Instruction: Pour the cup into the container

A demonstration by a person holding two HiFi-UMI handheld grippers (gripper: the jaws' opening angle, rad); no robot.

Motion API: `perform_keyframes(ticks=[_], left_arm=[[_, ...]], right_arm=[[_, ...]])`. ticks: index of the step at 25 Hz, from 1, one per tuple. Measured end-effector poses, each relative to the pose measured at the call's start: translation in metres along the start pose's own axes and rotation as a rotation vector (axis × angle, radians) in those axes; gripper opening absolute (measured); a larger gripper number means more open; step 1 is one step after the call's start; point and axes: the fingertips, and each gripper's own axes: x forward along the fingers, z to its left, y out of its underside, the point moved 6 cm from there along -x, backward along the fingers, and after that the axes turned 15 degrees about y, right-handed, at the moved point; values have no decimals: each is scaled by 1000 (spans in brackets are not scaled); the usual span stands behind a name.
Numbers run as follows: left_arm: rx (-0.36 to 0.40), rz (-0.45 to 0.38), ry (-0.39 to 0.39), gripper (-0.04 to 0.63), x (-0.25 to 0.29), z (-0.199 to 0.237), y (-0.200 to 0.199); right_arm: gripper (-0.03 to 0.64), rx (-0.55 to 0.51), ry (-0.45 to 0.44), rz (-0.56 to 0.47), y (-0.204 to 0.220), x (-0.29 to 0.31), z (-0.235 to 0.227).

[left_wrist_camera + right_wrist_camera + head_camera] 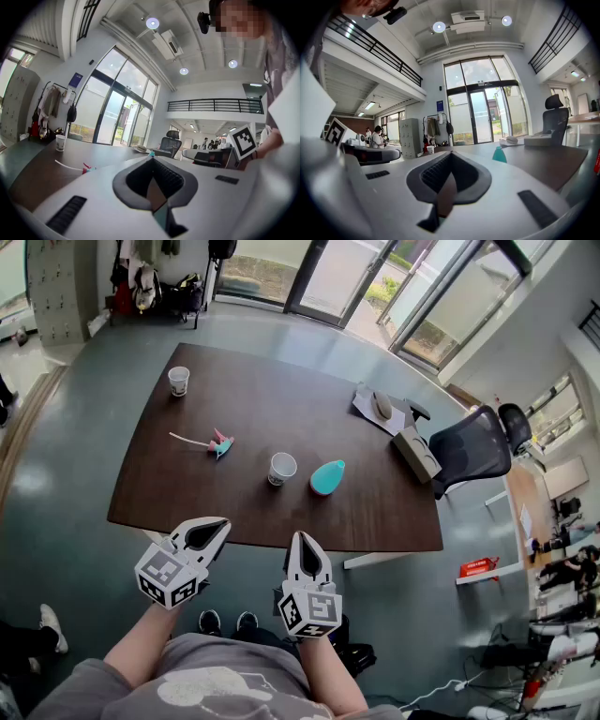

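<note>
Cup (281,468) of white paper stands upright near the middle of a table (187,502) of dark brown wood with a smooth, matt top and rounded corners. Just beside the cup, to its right in the head view, sits the container (327,477), a teal thing with a rounded, drop-like shape; the two are close but apart. In the right gripper view the container (499,154) shows as a small teal cone rising from the tabletop.

A second paper cup (178,381) stands upright near the far left corner, well apart from the first. Between them lies a small pink and teal toy (219,443) with a thin white stick running off to its left. At the far right corner lie flat pale papers (375,412) and a long tan box (415,454), with a black mesh chair (473,451) just beyond the edge.

The left gripper (200,538) and the right gripper (307,563) are held at the near edge of the table, well short of the cup. Both have glossy white plastic shells, dark ribbed pads and a cube of black-and-white squares. The left gripper's (151,158) jaws meet at the tips with nothing between them, and the right gripper's (449,153) jaws are likewise pressed together and empty.
</note>
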Motion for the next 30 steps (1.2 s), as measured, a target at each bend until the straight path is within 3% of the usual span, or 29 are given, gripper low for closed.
perform_keyframes(ticks=[10, 30], left_arm=[[3, 2, -8, 6, 3, 19, 6], [11, 17, -150, 6, 89, 100, -7]], right_arm=[[-12, -21, 60, -53, 6, 17, -6], [-12, -3, -84, 1, 9, 155, -39]])
